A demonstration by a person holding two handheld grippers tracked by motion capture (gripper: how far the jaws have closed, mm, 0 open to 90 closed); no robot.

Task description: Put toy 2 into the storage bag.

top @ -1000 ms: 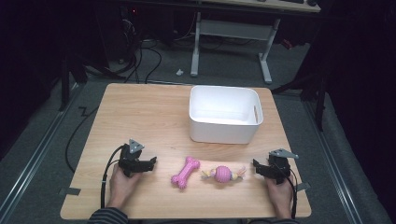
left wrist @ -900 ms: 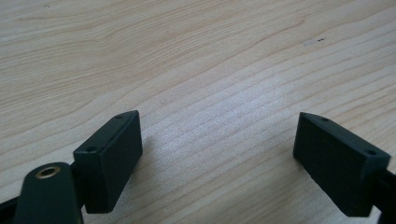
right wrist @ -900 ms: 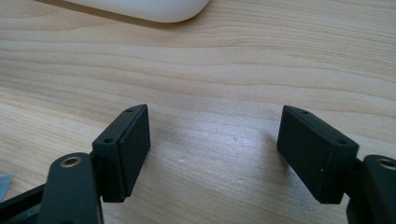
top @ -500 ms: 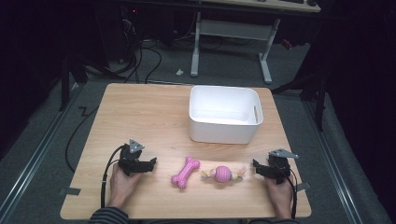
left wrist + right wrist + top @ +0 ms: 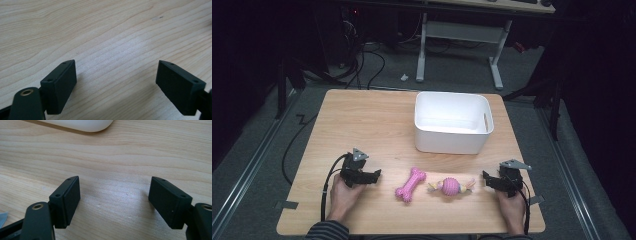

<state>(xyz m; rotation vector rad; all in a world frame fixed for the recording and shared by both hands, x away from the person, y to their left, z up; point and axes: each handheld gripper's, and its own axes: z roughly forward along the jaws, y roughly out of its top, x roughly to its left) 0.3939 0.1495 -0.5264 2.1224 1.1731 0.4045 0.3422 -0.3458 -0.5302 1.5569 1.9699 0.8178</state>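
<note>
Both tools rest on the table [image 5: 362, 120], jaws apart and empty: the left tool [image 5: 374, 176] near the pink bone [image 5: 410, 184], the right tool [image 5: 487, 181] near the ball toy [image 5: 450, 186].

Pale matt wood-grain table [image 5: 362, 120], smooth white plastic bin [image 5: 452, 131], rubbery pink bone toy [image 5: 410, 184], matt black gripper jaws
</note>
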